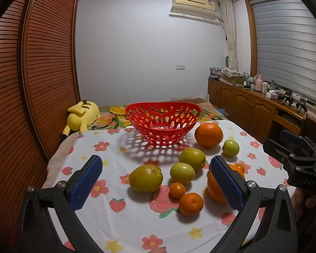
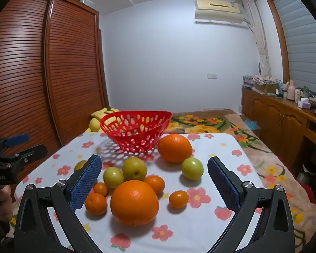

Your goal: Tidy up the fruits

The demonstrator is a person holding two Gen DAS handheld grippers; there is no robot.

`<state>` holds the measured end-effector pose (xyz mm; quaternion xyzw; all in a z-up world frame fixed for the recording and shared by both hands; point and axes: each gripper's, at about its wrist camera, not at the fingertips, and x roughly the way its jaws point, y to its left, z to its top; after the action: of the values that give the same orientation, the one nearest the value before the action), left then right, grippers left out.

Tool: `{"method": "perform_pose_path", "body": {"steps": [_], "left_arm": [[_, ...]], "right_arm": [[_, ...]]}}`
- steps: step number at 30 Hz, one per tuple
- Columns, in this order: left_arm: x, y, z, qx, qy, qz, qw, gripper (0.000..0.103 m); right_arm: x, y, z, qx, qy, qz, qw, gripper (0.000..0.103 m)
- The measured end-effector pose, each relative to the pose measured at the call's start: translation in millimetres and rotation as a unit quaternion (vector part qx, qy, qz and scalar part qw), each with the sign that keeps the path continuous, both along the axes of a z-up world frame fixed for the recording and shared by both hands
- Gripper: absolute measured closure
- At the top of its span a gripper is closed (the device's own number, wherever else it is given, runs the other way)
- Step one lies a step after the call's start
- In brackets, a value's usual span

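Lying beyond wide jaws: fruits point(image 2: 134, 202)

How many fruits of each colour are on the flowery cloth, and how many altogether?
Big orange fruits: 2
Small orange fruits: 4
Yellow-green fruits: 4
Total: 10 fruits, none in the red basket yet.

Both wrist views face the basket point(image 1: 163, 124) closely — left beside right.
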<state>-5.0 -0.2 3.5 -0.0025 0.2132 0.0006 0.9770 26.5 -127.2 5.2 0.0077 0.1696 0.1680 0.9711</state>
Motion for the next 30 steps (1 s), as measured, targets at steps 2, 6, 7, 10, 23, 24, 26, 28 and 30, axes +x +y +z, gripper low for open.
{"method": "perform_pose_path", "body": {"steps": [2,6,7,10,23,24,26,28,30], "left_arm": [[-0.9,-0.2,1.4,-0.001,-0.001,0.002,1.0000,0.000],[-1.1,-0.1,1.6,-0.001,-0.003,0.003,1.0000,0.000],[-0.8,0.3,1.3,-0.001,-0.003,0.003,1.0000,0.000],[-0.3,0.3,0.8,-0.001,-0.003,0.004,1.0000,0.000],[0.2,0.1,0.6,-0.002,-0.005,0.003,1.0000,0.000],[-0.9,-0.1,2.4,-0.002,-0.006,0.002,1.0000,0.000],[-1.7,-0.9,3.7,-0.002,-0.007,0.002,1.0000,0.000],[-1.8,-1.6,4.8,-0.002,-0.007,0.002,1.0000,0.000],[-2.5,-1.8,5.5,-0.002,-0.007,0.001,1.0000,0.000]], "right_arm": [[0.4,-0.3,-0.2,0.000,0.000,0.000,1.000,0.001],[-0.4,-0.9,-0.5,-0.001,-0.002,-0.002,1.000,0.001],[-0.9,-1.0,-0.6,-0.001,-0.002,-0.002,1.000,0.001],[-1.3,-1.5,-1.0,0.001,-0.001,-0.003,1.000,0.001],[-1.1,-0.1,0.0,0.000,-0.002,-0.002,1.000,0.001],[-1.7,-0.3,-0.1,-0.001,-0.002,-0.002,1.000,0.001],[-2.4,0.8,1.3,-0.001,-0.003,-0.002,1.000,0.001],[-2.9,1.0,1.9,-0.001,-0.004,-0.002,1.000,0.001],[-2.9,1.0,2.0,-0.001,-0.004,-0.003,1.000,0.001]]}}
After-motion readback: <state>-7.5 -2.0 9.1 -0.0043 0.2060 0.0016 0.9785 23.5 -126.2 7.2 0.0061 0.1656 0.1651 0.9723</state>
